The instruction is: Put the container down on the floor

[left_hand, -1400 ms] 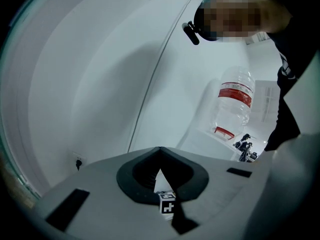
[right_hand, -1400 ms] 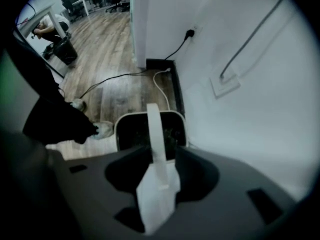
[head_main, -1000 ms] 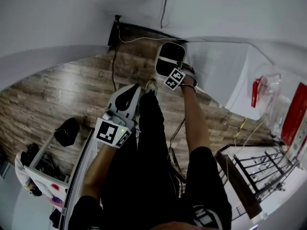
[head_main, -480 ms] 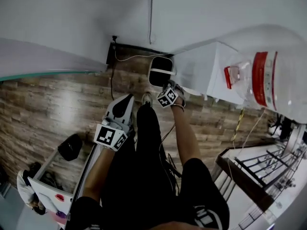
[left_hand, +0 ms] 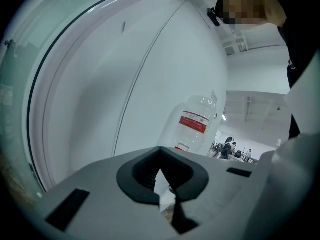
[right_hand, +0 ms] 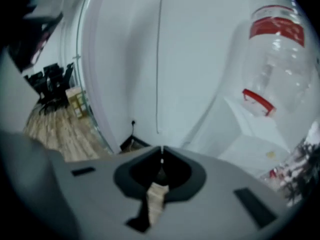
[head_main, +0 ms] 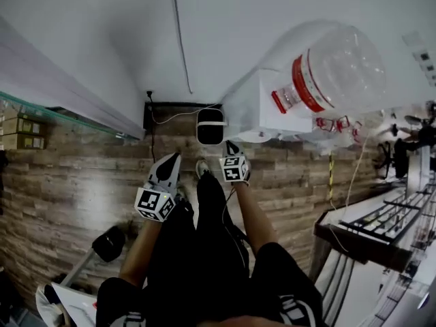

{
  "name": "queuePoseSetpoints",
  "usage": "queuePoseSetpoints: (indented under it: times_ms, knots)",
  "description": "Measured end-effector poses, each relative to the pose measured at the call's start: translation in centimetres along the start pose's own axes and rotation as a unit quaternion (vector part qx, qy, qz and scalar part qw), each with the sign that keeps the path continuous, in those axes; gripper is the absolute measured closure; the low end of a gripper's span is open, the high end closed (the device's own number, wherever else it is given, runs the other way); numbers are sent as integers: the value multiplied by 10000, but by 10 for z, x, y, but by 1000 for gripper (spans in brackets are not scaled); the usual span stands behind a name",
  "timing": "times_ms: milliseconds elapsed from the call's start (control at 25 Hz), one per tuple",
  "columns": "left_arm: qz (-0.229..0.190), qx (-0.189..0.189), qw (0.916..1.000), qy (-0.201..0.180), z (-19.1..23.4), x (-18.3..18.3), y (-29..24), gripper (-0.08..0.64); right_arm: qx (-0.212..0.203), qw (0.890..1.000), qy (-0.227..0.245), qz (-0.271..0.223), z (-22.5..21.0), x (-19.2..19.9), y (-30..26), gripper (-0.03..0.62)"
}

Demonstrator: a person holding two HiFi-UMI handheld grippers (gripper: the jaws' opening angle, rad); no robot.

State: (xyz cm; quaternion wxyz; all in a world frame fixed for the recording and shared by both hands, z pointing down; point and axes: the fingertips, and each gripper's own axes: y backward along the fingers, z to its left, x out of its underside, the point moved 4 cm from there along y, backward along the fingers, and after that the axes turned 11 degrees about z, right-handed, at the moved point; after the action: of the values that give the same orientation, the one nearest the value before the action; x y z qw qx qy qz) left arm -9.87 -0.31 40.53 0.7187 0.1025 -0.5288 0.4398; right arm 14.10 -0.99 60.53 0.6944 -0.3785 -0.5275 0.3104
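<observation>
The container (head_main: 210, 127), a black rounded bin with a white band, stands on the wood floor by the wall, next to a white cabinet (head_main: 262, 111). My right gripper (head_main: 229, 145) (right_hand: 161, 149) hangs just short of it, not touching. Its jaws have just been closing and now stand shut with nothing between them. My left gripper (head_main: 176, 157) (left_hand: 160, 149) is further left over the floor, jaws together and empty. The container does not show in either gripper view. The person's dark-clad legs fill the lower middle of the head view.
A big clear water bottle (head_main: 334, 67) (left_hand: 196, 124) (right_hand: 275, 49) with a red label sits on the white cabinet. A cable (head_main: 180, 39) runs down the white wall. A black bag (head_main: 109, 242) lies at the lower left, and a metal rack (head_main: 381, 223) stands at the right.
My right gripper has come away from the container, which stays on the floor. Both grippers have risen, and the head view has tipped upward to show more wall and the bottle.
</observation>
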Motion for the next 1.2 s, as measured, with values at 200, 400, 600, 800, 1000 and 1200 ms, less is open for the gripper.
queuePoseSetpoints:
  times_ms: [200, 400, 600, 800, 1000, 1200]
  knots:
    - [83, 167, 9996, -233, -28, -7, 8, 529, -2, 9937, -867, -705, -17, -10, 78, 560]
    - [60, 225, 9989, -411, -69, -15, 14, 529, -243, 9838, -1307, -1202, -32, -11, 145, 560]
    - [-14, 115, 9993, -364, -100, -21, 14, 529, -647, 9676, -1674, -1777, -43, -14, 204, 560]
    - [-137, -76, 9988, -467, -140, -19, 18, 529, -849, 9532, -1880, -2213, -58, -5, 260, 559]
    - [-159, -169, 9984, -517, -170, -17, 23, 529, -1065, 9448, -1933, -2422, -61, 8, 303, 558]
    - [-192, -273, 9970, -699, -189, -14, 26, 529, -1235, 9380, -2016, -2535, -59, 25, 330, 558]
